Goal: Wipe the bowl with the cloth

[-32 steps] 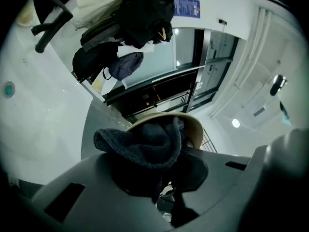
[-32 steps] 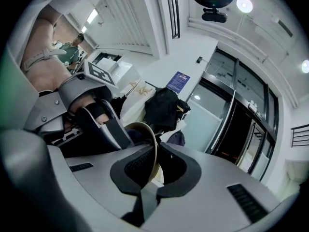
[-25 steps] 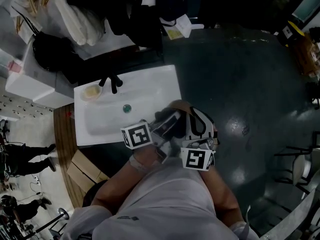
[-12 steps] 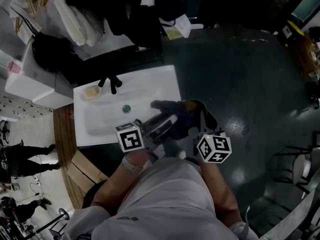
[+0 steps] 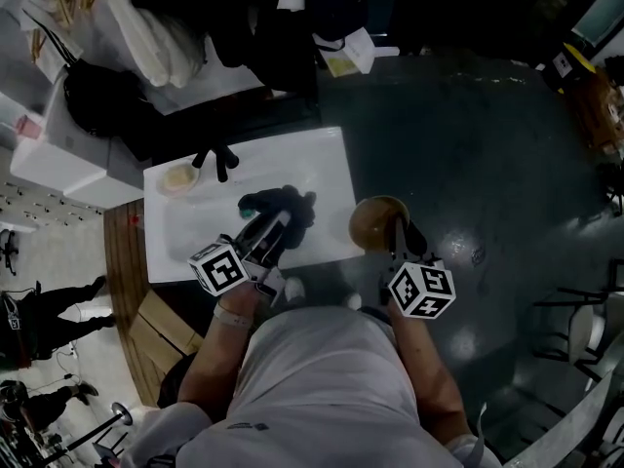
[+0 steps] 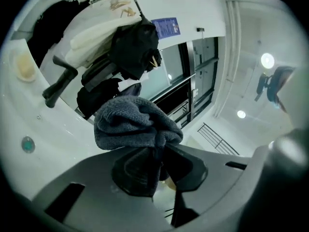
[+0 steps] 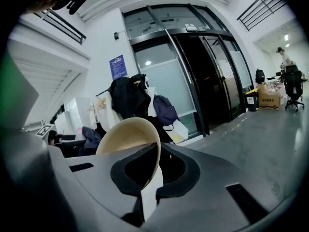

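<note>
My right gripper (image 5: 398, 230) is shut on the rim of a tan bowl (image 5: 376, 224), held in the air just right of the white sink (image 5: 322, 159). In the right gripper view the bowl (image 7: 129, 138) stands on edge between the jaws of my right gripper (image 7: 147, 175). My left gripper (image 5: 276, 227) is shut on a dark grey cloth (image 5: 278, 206), which hangs over the sink basin. The left gripper view shows the bunched cloth (image 6: 134, 123) pinched in my left gripper (image 6: 159, 161). Bowl and cloth are apart.
A black tap (image 5: 216, 161) stands at the sink's back edge, with a small dish (image 5: 178, 178) beside it and the drain (image 6: 28, 144) in the basin. Bags and clothing (image 5: 117, 96) crowd the counter behind. Dark floor (image 5: 487, 164) lies to the right.
The two grippers were together with the cloth against the bowl; they have drawn apart. The left one carried the cloth left over the sink, the right one moved the bowl right.
</note>
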The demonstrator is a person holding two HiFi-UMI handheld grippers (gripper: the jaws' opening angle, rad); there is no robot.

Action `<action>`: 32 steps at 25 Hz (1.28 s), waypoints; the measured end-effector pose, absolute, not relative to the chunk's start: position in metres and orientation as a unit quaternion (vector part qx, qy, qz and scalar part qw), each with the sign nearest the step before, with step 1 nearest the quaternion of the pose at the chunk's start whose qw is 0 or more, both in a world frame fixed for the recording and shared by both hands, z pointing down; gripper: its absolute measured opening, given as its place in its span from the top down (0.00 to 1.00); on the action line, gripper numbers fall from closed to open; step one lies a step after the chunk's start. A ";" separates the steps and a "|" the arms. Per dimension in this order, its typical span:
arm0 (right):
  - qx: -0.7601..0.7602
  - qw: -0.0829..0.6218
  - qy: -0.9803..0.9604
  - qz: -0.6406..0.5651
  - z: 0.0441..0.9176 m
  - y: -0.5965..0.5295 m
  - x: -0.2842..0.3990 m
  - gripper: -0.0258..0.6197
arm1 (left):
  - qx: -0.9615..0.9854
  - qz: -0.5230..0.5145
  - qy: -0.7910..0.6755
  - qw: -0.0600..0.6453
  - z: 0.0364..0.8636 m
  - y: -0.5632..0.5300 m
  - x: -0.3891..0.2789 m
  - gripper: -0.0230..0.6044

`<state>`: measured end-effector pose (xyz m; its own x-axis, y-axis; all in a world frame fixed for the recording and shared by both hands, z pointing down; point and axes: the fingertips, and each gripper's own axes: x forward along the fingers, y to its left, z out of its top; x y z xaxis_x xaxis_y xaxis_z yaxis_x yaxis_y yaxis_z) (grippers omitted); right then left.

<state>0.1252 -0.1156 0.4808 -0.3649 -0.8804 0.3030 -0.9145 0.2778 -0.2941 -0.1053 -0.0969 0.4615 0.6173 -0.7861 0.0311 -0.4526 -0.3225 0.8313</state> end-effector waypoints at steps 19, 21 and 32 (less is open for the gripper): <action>0.545 0.041 -0.810 0.210 0.488 -0.110 0.111 0.91 | 0.769 -0.164 -0.457 0.416 0.492 -0.093 -0.134 0.86; 0.545 0.042 -0.811 0.209 0.488 -0.111 0.109 0.91 | 0.771 -0.162 -0.454 0.416 0.492 -0.093 -0.131 0.86; 0.548 0.048 -0.807 0.214 0.492 -0.112 0.109 0.91 | 0.781 -0.157 -0.443 0.411 0.489 -0.095 -0.124 0.86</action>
<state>0.1087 -0.1119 0.4925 -0.3938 -0.8645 0.3123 -0.9058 0.3073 -0.2917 -0.1239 -0.0946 0.4888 0.5582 -0.8212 0.1186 -0.5636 -0.2703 0.7806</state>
